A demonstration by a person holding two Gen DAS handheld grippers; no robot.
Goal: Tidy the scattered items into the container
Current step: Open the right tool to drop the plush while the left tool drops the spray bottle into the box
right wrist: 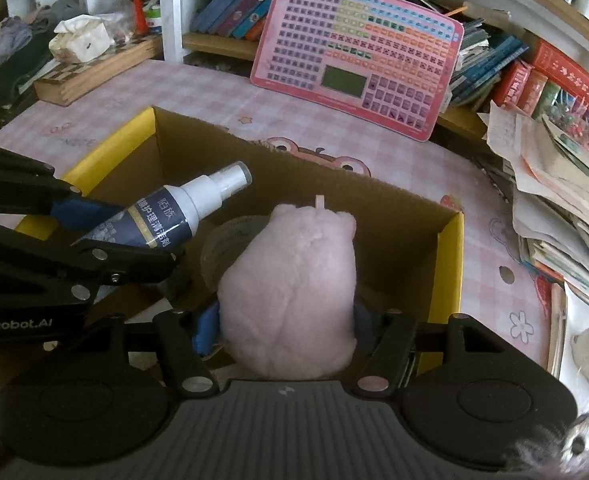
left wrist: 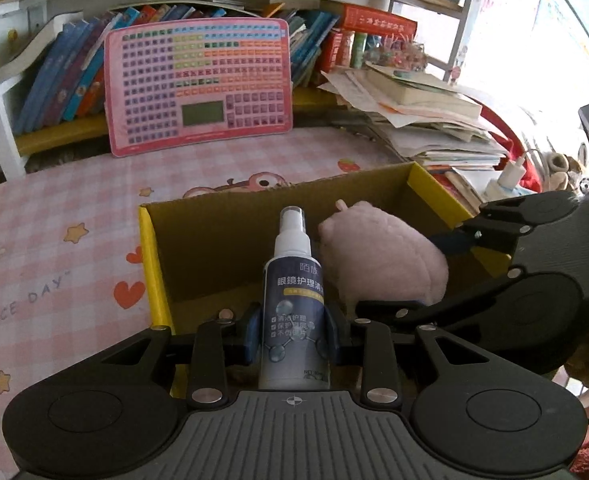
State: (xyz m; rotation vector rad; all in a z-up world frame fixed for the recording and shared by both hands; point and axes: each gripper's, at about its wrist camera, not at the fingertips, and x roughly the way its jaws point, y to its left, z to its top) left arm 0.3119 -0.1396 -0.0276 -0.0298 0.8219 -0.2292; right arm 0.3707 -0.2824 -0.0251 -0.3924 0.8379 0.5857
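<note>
Your open cardboard box (right wrist: 450, 264) with yellow-edged flaps sits on the pink checked tablecloth (left wrist: 54, 240), and both loads now hang over its mouth, neither set down. A tape roll (right wrist: 218, 248) already lies inside on the box floor. Your right gripper (right wrist: 286, 332) has the pink plush toy (right wrist: 290, 292) between its blue pads, though its hold looks to be loosening. Your left gripper (left wrist: 294, 336) is clamped on the lens-cleaner spray bottle (left wrist: 294, 304), nozzle pointing over the box. What's left: let both go.
</note>
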